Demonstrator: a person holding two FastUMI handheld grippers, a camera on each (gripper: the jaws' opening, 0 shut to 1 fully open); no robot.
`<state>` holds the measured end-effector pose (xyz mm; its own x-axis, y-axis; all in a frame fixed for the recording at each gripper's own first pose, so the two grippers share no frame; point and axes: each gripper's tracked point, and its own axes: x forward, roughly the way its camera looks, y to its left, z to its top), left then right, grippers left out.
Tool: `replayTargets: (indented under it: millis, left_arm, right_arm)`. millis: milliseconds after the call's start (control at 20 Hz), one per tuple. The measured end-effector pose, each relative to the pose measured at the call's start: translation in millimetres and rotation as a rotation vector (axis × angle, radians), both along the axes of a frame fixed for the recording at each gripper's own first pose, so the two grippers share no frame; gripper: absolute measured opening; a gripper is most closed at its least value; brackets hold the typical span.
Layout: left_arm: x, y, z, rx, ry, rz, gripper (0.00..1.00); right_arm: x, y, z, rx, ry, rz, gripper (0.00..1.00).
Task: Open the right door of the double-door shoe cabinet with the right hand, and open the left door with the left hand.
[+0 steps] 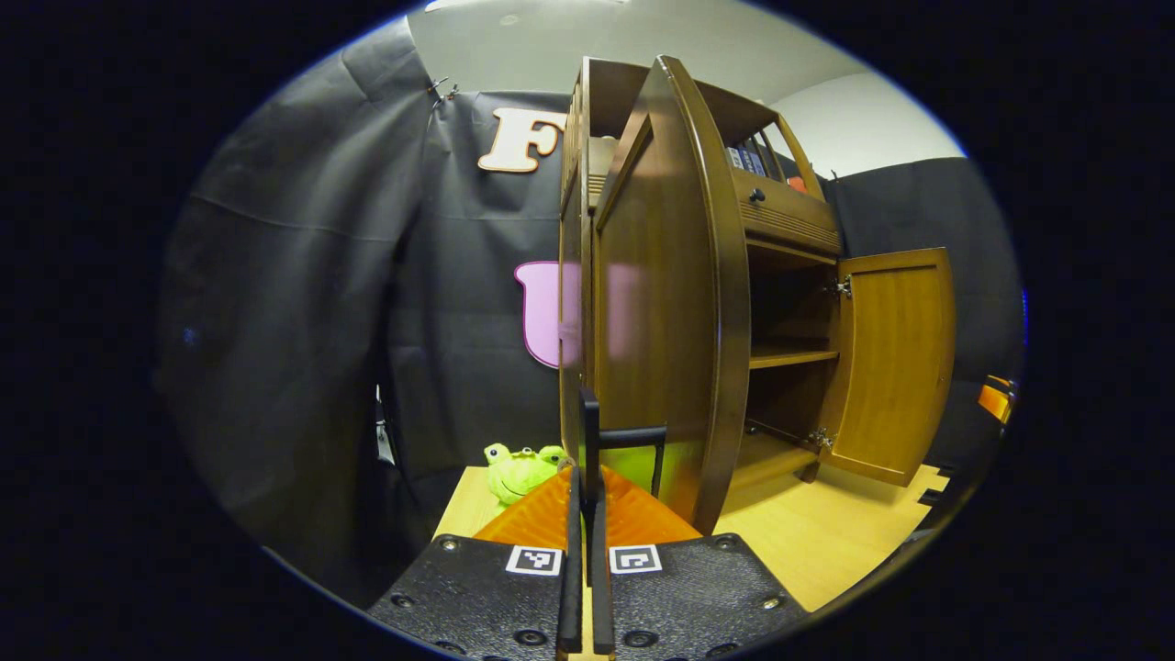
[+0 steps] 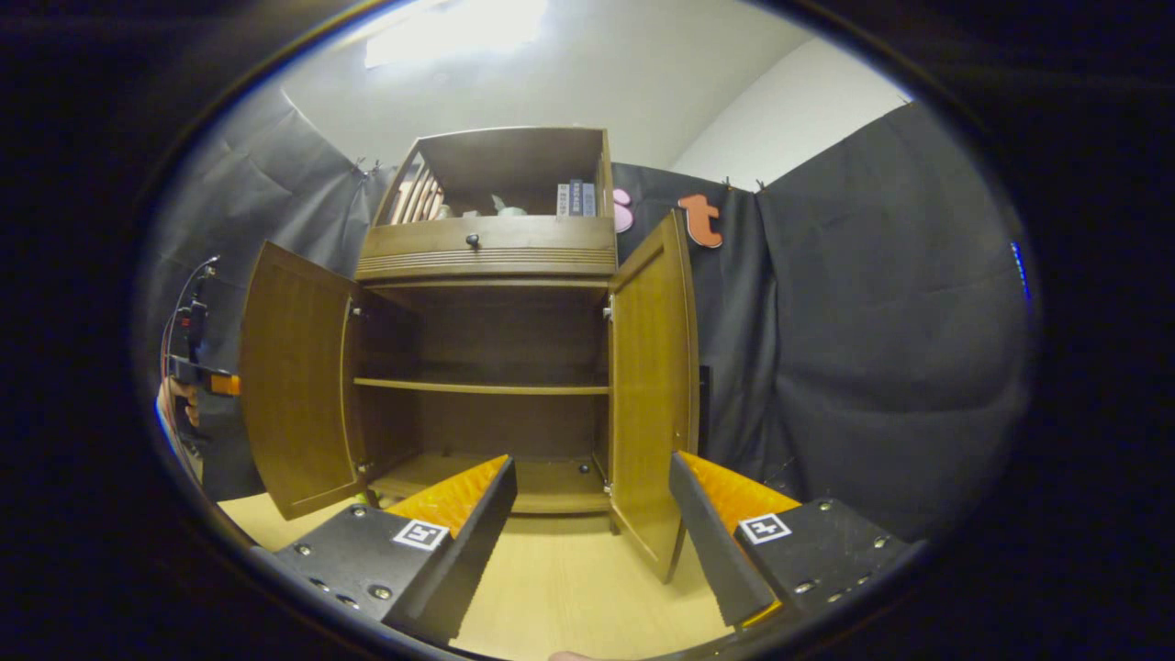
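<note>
Brown shoe cabinet (image 2: 486,266) stands with both doors swung out. Your left gripper (image 1: 587,551), fingers pinched nearly together on the left door (image 1: 661,303) handle (a dark bar), should let go cleanly; your right gripper (image 2: 587,523) hangs wide beside the right door (image 2: 652,386).

One shoe cabinet (image 2: 486,275) is seen, with two open doors, left (image 2: 294,386) and right (image 2: 654,386), one drawer (image 2: 486,240), and one green frog toy (image 1: 520,468).
</note>
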<state>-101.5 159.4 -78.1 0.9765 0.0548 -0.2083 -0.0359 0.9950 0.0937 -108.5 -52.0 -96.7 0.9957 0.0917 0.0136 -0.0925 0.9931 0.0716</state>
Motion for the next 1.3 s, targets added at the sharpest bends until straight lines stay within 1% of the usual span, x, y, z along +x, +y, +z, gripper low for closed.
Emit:
replayTargets:
  millis: [100,150,200,250,350,400,550,700,850,900,950,1050,1100,1150,1200,1300]
  left_arm:
    - [0.2,-0.4,0.5,-0.001,0.001,0.002,0.05]
    - [0.1,-2.1,0.3,-0.001,-0.005,-0.002,0.02]
    - [-1.1,-2.0,1.1,0.001,-0.010,0.003,0.05]
    - [-3.0,-5.4,0.2,-0.001,-0.010,-0.003,0.05]
    - [-8.4,-5.6,2.8,0.011,-0.012,0.017,0.02]
    - [-11.6,-1.5,4.8,0.025,-0.014,0.046,0.11]
    - [-32.3,1.2,17.7,0.026,-0.033,0.107,0.24]
    - [-50.0,3.0,28.4,0.045,-0.047,0.165,0.48]
    - [-60.3,-2.5,51.6,0.073,-0.100,0.188,0.72]
    - [-64.3,-4.2,55.5,0.079,-0.109,0.200,0.77]
    - [-68.1,-4.5,57.9,0.089,-0.104,0.222,0.88]
    - [-83.5,-1.6,64.8,0.099,-0.087,0.311,0.99]
    - [-86.8,-5.7,66.4,0.100,-0.076,0.334,0.98]
    - [-88.6,-12.2,70.4,0.098,-0.072,0.339,0.95]
    - [-90.1,-23.3,73.1,0.093,-0.070,0.329,0.94]
    - [-86.6,-50.0,75.6,0.061,-0.072,0.278,0.93]
  right_arm:
    - [0.6,0.1,-1.7,0.000,0.003,0.001,0.99]
    - [0.8,0.8,-1.3,0.001,0.004,0.002,0.99]
    - [1.1,0.9,-1.5,0.001,0.004,0.003,0.99]
    - [0.6,0.0,-3.4,0.000,0.004,0.001,0.99]
    - [2.2,-1.1,-4.1,-0.002,0.008,-0.003,0.99]
    - [2.3,-1.2,-4.7,-0.005,0.011,-0.004,0.99]
    - [2.8,-1.1,-6.6,-0.007,0.014,-0.008,0.99]
    - [3.0,1.0,-8.0,-0.010,0.015,-0.006,0.99]
    - [3.0,0.5,-8.2,-0.010,0.014,-0.007,0.99]
    - [3.3,0.3,-7.8,-0.009,0.013,-0.008,0.99]
    - [5.0,-0.5,-8.6,-0.008,0.015,-0.010,0.99]
    - [6.0,-3.4,-8.3,-0.004,0.012,-0.017,0.99]
    - [7.6,-4.3,-6.7,0.002,0.007,-0.018,0.99]
    - [9.3,-5.2,-7.9,0.014,0.010,-0.019,0.95]
    - [9.9,-6.7,-8.9,0.025,0.013,-0.019,0.99]
    - [12.9,-10.6,-9.0,0.031,0.013,-0.027,0.99]
